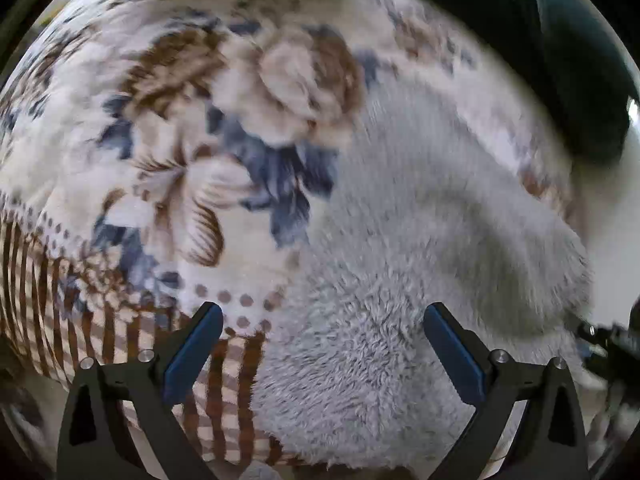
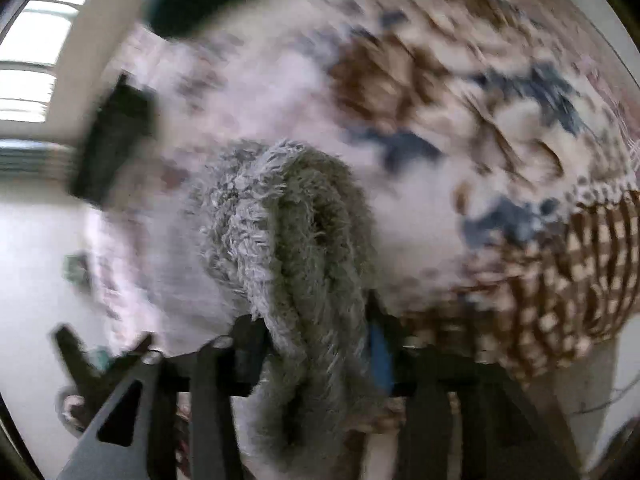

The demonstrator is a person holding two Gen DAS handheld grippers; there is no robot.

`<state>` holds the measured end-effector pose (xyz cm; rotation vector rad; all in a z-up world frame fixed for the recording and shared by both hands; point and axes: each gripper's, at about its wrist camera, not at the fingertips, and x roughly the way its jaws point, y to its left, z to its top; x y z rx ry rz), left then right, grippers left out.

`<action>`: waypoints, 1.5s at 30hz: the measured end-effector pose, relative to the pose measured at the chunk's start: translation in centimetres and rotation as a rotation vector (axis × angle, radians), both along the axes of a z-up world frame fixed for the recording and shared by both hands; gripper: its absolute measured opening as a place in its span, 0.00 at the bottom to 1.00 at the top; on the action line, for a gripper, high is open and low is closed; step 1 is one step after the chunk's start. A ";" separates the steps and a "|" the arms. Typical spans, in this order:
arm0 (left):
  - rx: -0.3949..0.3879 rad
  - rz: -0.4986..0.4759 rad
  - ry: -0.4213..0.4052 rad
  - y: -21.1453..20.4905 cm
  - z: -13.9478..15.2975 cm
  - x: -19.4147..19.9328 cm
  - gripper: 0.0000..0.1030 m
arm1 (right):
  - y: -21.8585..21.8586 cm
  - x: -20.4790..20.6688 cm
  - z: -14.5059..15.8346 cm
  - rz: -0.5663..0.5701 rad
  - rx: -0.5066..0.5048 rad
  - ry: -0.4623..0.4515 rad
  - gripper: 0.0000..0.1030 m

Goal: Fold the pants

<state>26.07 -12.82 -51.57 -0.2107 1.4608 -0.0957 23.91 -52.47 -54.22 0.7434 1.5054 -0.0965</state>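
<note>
Nearest in the right wrist view, the right gripper (image 2: 316, 344) is clamped on a thick bunch of the grey fleece pants (image 2: 296, 240), whose doubled layers curl up and over between the jaws like a rolled cuff. In the left wrist view the left gripper (image 1: 322, 336) stands wide apart and grips nothing; its blue pads (image 1: 192, 354) hover above the pants (image 1: 420, 280), which spread from between the fingers up and to the right across the floral blanket (image 1: 168, 128).

The bunched layers in the right grip suggest that a fold is under way, with one end lifted while the rest lies flat. How many folds remain cannot be judged, since the whole garment never shows.

The pants are shaggy, long-piled fleece, pale grey, soft and likely to slump instead of creasing. The blanket beneath is plush too, cream with brown and blue flowers and a brown checked border (image 1: 224, 380). Farther off lie a dark green cloth (image 1: 560, 60) and, in the blurred right view, a bright window (image 2: 32, 60).
</note>
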 end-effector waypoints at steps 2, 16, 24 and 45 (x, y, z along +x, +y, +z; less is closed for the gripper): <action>0.007 -0.044 0.034 -1.2 -1.4 -0.1 1.00 | -1.9 -0.4 -2.6 -0.059 0.000 0.088 0.53; -0.005 -0.093 0.128 -1.4 -3.6 -2.5 1.00 | 0.8 -9.0 -8.4 -0.077 0.106 0.285 0.76; -0.134 -0.037 0.000 -1.5 2.2 3.4 1.00 | 1.2 -7.8 -4.9 -0.209 0.353 0.121 0.76; -0.150 -0.184 -0.025 -2.3 -0.1 11.0 0.93 | 3.4 -10.1 -5.8 -0.280 0.311 0.075 0.90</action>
